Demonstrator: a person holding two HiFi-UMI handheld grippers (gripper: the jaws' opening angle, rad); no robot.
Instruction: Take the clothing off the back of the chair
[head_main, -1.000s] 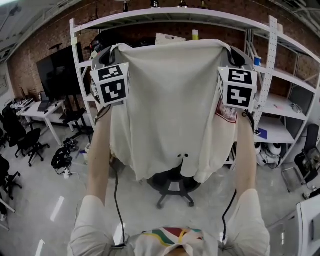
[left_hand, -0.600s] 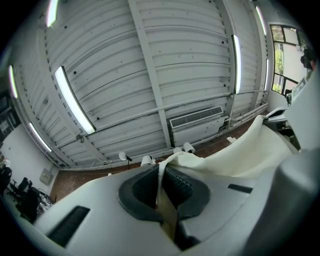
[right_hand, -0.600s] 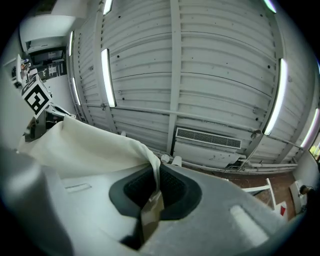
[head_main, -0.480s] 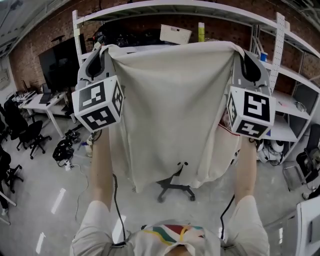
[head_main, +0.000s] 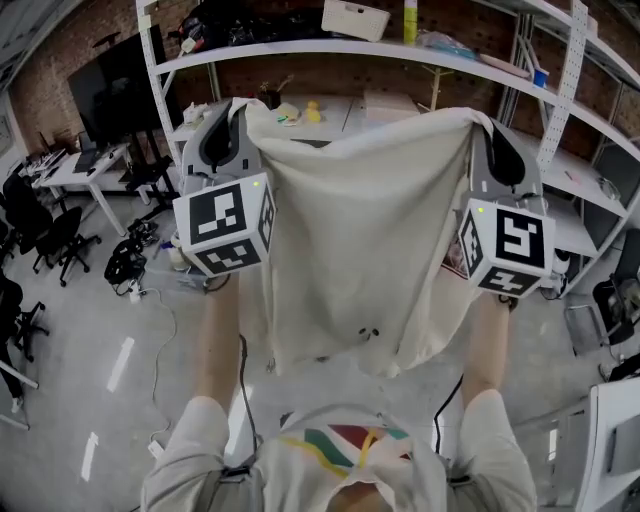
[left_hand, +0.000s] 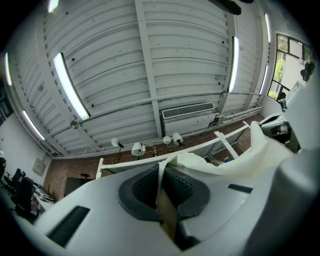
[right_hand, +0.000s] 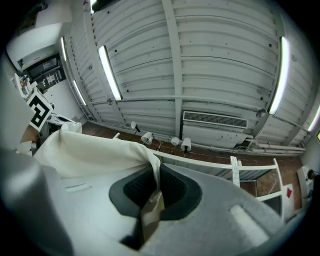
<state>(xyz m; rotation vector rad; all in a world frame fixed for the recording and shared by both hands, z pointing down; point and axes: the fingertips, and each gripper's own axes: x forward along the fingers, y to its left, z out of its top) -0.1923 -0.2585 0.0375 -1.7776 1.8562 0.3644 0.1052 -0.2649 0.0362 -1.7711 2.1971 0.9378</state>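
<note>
A cream garment (head_main: 360, 230) hangs spread wide in the air in front of me, held by its top edge at both ends. My left gripper (head_main: 243, 105) is shut on the garment's left top corner, and my right gripper (head_main: 478, 122) is shut on the right top corner. Both point upward. In the left gripper view the cloth (left_hand: 220, 162) is pinched between the dark pads (left_hand: 177, 185) of that gripper (left_hand: 161, 186). The right gripper view shows the same: cloth (right_hand: 90, 152) clamped in the right gripper (right_hand: 155, 187). No chair is in view; the hanging garment covers the floor ahead.
A white shelving rack (head_main: 400, 55) with small items stands just behind the garment. To the left are a large black screen (head_main: 110, 100), a desk (head_main: 85, 165), dark office chairs (head_main: 50, 250) and cables (head_main: 125, 265) on the floor. A person's arms reach up from below.
Both grippers have come down together with the garment still stretched between them. The chair base that showed below the hem is no longer in sight.
</note>
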